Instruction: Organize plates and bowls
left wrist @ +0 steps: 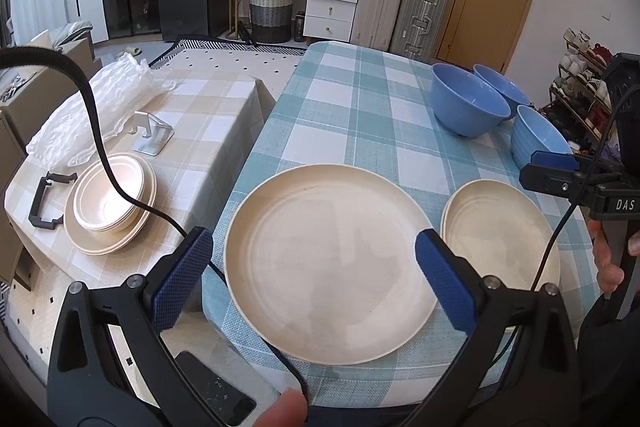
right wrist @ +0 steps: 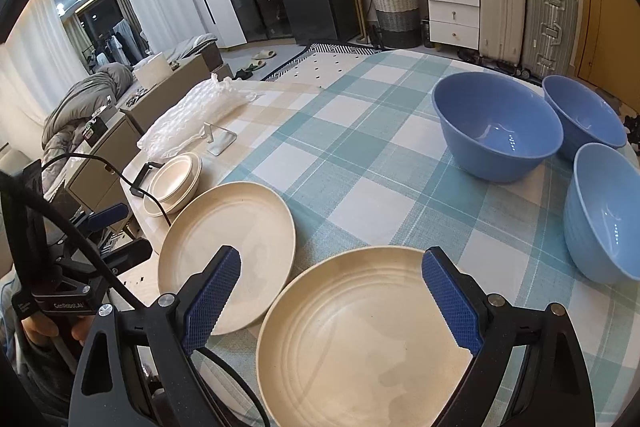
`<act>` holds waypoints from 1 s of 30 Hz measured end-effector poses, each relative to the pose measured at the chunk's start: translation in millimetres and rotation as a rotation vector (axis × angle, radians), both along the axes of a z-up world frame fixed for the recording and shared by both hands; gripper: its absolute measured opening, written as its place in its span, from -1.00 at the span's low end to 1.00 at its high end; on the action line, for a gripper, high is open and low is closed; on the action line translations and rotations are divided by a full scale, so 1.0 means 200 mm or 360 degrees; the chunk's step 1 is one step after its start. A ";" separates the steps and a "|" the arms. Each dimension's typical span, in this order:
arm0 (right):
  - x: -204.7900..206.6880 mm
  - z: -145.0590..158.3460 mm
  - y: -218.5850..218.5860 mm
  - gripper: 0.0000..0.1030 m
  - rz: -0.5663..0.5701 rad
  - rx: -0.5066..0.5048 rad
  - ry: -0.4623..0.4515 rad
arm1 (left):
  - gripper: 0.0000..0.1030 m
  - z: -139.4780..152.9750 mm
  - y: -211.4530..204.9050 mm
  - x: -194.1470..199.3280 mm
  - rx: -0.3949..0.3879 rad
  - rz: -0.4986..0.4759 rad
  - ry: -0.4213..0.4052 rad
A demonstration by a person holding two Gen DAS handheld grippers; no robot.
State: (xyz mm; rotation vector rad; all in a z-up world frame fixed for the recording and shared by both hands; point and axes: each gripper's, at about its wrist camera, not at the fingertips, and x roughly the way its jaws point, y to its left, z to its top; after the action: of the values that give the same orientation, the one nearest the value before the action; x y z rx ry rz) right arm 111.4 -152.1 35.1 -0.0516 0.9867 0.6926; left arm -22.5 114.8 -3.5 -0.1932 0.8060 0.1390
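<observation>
A large cream plate (left wrist: 332,263) lies at the near edge of the blue checked table; it also shows in the right wrist view (right wrist: 228,251). My left gripper (left wrist: 314,251) is open above it, empty. To its right lies a stack of smaller cream plates (left wrist: 500,239), also in the right wrist view (right wrist: 360,343). My right gripper (right wrist: 332,267) is open above that stack, empty. Three blue bowls (right wrist: 496,131) (right wrist: 584,111) (right wrist: 604,211) stand at the right; in the left wrist view they show at the far right (left wrist: 468,103).
A lower side table with beige checked cloth (left wrist: 208,147) stands left, holding stacked cream bowls on plates (left wrist: 110,203), a metal phone stand (left wrist: 154,135), bubble wrap (left wrist: 100,103) and a black bracket (left wrist: 46,203). A black cable (left wrist: 120,187) hangs across.
</observation>
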 end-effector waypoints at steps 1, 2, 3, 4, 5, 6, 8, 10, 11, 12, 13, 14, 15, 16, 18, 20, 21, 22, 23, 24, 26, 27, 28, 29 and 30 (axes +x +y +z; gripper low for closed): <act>0.00 -0.01 0.02 0.82 0.0012 -0.0005 0.0004 | 0.95 -0.01 0.01 0.00 -0.0003 0.0005 0.0006; 0.01 -0.01 0.03 0.82 0.0020 -0.0010 0.0006 | 0.95 -0.02 0.02 0.00 -0.0007 0.0011 0.0011; 0.01 -0.02 0.04 0.82 0.0029 -0.0015 0.0008 | 0.95 -0.03 0.03 0.00 -0.0011 0.0014 0.0017; 0.01 -0.02 0.06 0.82 0.0042 -0.0021 0.0013 | 0.95 -0.04 0.04 0.01 -0.0014 0.0017 0.0025; 0.02 -0.03 0.07 0.82 0.0048 -0.0025 0.0016 | 0.95 -0.05 0.05 0.01 -0.0016 0.0021 0.0031; 0.02 -0.04 0.08 0.82 0.0056 -0.0029 0.0020 | 0.95 -0.07 0.06 0.01 -0.0019 0.0024 0.0038; 0.03 -0.05 0.11 0.82 0.0072 -0.0038 0.0028 | 0.95 -0.09 0.07 0.01 -0.0028 0.0031 0.0049; 0.03 -0.07 0.13 0.82 0.0087 -0.0044 0.0033 | 0.95 -0.11 0.09 0.01 -0.0034 0.0038 0.0061; 0.03 -0.07 0.15 0.82 0.0099 -0.0047 0.0039 | 0.95 -0.12 0.10 0.01 -0.0037 0.0042 0.0066; 0.03 -0.08 0.16 0.82 0.0106 -0.0050 0.0043 | 0.95 -0.13 0.11 0.01 -0.0042 0.0047 0.0070; 0.03 -0.08 0.17 0.82 0.0114 -0.0056 0.0045 | 0.95 -0.14 0.12 0.01 -0.0049 0.0053 0.0073; 0.03 -0.09 0.19 0.82 0.0123 -0.0063 0.0047 | 0.95 -0.15 0.12 0.01 -0.0053 0.0056 0.0077; 0.04 -0.09 0.20 0.82 0.0131 -0.0069 0.0050 | 0.95 -0.16 0.13 0.02 -0.0056 0.0059 0.0081; 0.04 -0.10 0.22 0.82 0.0139 -0.0075 0.0052 | 0.95 -0.16 0.14 0.02 -0.0058 0.0061 0.0087; 0.04 -0.11 0.25 0.82 0.0155 -0.0107 0.0052 | 0.95 -0.18 0.15 0.03 -0.0064 0.0063 0.0099; 0.05 -0.12 0.27 0.82 0.0175 -0.0120 0.0057 | 0.95 -0.20 0.15 0.04 -0.0070 0.0063 0.0108; 0.05 -0.12 0.28 0.82 0.0185 -0.0119 0.0066 | 0.95 -0.21 0.16 0.04 -0.0074 0.0065 0.0111; 0.06 -0.13 0.29 0.82 0.0199 -0.0120 0.0081 | 0.95 -0.22 0.16 0.04 -0.0080 0.0067 0.0117; 0.06 -0.14 0.31 0.82 0.0212 -0.0123 0.0092 | 0.95 -0.23 0.17 0.05 -0.0086 0.0071 0.0124; 0.06 -0.14 0.32 0.82 0.0229 -0.0127 0.0101 | 0.95 -0.24 0.17 0.05 -0.0095 0.0073 0.0132; 0.06 -0.16 0.35 0.82 0.0254 -0.0140 0.0110 | 0.95 -0.27 0.18 0.06 -0.0126 0.0066 0.0157; 0.05 -0.16 0.36 0.82 0.0270 -0.0146 0.0117 | 0.95 -0.27 0.19 0.07 -0.0136 0.0063 0.0161; 0.05 -0.17 0.37 0.82 0.0291 -0.0147 0.0128 | 0.95 -0.28 0.19 0.07 -0.0143 0.0063 0.0165; 0.05 -0.18 0.39 0.82 0.0309 -0.0144 0.0143 | 0.95 -0.29 0.20 0.08 -0.0148 0.0065 0.0173; 0.05 -0.19 0.40 0.82 0.0319 -0.0149 0.0154 | 0.95 -0.30 0.20 0.08 -0.0161 0.0070 0.0180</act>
State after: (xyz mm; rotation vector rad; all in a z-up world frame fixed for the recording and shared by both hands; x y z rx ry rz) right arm 122.3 -71.5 -2.0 -0.2027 1.1167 0.8382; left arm -6.7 155.4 -63.8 -0.3005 0.9226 0.1518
